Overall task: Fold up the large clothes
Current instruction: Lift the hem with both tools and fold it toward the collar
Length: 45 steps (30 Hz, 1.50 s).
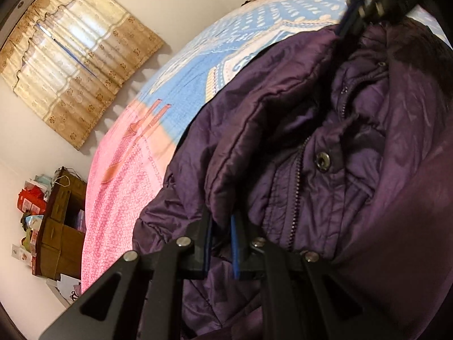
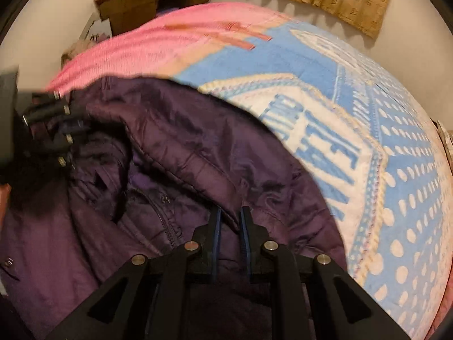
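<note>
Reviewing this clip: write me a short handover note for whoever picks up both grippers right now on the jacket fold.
Left gripper: shut on a fold of the purple jacket, near its zipper.
Right gripper: shut on the jacket's edge on the side toward the blue part of the bedspread.
Things: the jacket lies bunched on the bed, front up, zipper and a snap button showing; part of it is doubled over.
Done: both grips taken.
Left: no neat fold shows yet. Probably lift, lay flat, then fold it over and smooth.
</note>
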Available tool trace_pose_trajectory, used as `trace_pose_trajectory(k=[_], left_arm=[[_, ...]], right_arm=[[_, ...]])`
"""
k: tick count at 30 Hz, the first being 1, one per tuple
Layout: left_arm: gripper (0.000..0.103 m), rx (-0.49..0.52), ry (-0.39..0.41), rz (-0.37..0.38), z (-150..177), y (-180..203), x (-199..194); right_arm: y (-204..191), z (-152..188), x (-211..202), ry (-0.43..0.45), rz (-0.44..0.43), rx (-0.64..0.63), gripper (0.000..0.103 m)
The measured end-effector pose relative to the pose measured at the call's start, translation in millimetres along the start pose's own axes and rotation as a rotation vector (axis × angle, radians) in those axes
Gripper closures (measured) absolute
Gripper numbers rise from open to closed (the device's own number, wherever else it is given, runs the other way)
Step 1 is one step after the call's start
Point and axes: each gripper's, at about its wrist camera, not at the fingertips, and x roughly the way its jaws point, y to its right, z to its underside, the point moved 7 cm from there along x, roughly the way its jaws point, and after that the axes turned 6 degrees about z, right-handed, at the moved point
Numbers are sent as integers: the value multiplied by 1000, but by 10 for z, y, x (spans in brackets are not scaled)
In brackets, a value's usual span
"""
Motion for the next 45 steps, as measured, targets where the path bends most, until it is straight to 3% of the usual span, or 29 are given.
trace_pose_trajectory(k=[4, 5, 6, 8, 9, 10, 11, 13, 14, 17, 20, 24, 35, 45], left_arm=[[89, -24, 15, 3, -17, -67, -39], [83, -39, 30, -3, -27, -100, -83], [82, -63, 52, -2, -57, -143, -165], [79, -142, 107, 11, -130, -251, -377], [77, -171, 136, 39, -162, -265, -473], [68, -204, 184, 80, -223, -282, -633], [48, -225, 223, 88, -296, -305, -774], [26, -274, 283, 54, -426, -387, -917], [25, -309, 307, 37, -517, -450, -941], [25, -414, 283, 0, -668, -645, -725], [26, -485, 131, -18, -613, -722, -163], [26, -519, -42, 54, -264, -488, 375], [8, -669, -44, 145, 27, -535, 572], [1, -712, -82, 208, 111, -506, 672]], right_arm=[[242, -256, -250, 85, -60, 330, 84], [288, -287, -244, 95, -71, 408, 69], [315, -315, -221, 102, -65, 463, 43], [378, -317, -164, 141, -8, 574, 25], [370, -326, -124, 155, 4, 584, 25], [337, -333, -59, 157, 6, 579, 25], [289, -333, 22, 155, 10, 567, 25], [244, -334, 132, 163, 32, 543, 25], [214, -335, 183, 167, 70, 508, 26], [110, -282, 333, 125, 95, 434, 58], [38, -175, 439, 97, 110, 388, 58], [61, -38, 564, 83, 86, 395, 58], [54, 25, 699, 118, 51, 435, 57], [4, 1, 725, 114, 86, 411, 57]])
